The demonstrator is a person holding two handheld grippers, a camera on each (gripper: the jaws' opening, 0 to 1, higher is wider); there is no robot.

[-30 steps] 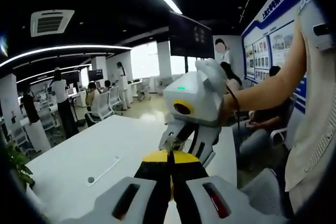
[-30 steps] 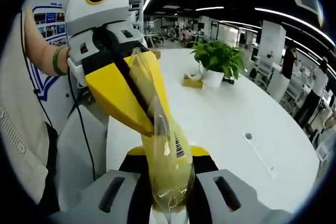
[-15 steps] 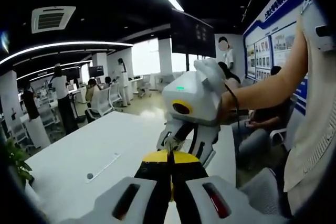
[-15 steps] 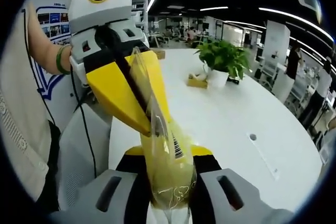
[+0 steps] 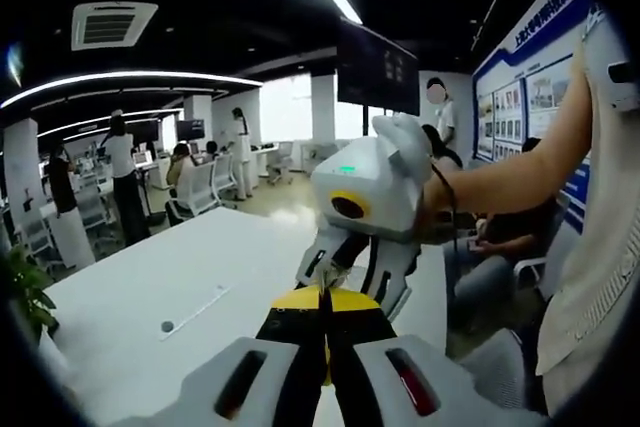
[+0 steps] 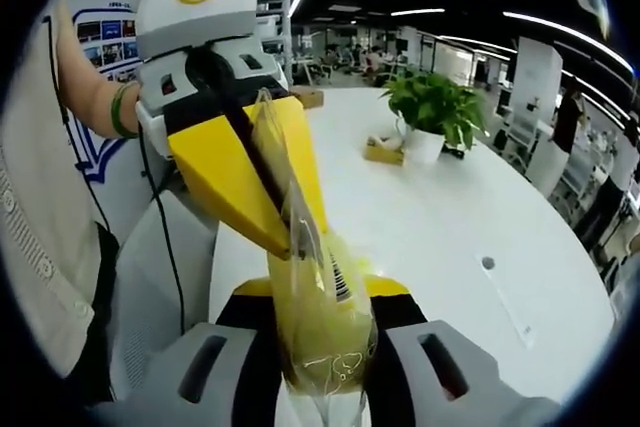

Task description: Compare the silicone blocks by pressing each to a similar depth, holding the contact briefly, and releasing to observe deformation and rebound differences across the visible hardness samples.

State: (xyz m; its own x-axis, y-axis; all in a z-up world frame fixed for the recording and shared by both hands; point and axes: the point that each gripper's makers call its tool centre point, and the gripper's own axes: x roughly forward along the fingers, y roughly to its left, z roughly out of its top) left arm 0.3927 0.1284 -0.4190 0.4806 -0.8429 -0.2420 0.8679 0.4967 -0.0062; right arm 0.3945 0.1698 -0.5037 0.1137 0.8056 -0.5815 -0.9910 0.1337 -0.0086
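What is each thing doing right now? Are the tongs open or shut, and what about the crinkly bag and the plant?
Right tongs: shut on the plastic bag's lower part.
Left tongs: shut on the plastic bag's upper edge.
Plastic bag: clear, yellowish, held up between both tongs, above the table.
Potted plant: upright on the white table.
Small box: lying beside the plant.

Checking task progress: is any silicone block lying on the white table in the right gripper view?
No: the white table carries a potted plant and a small yellow box.
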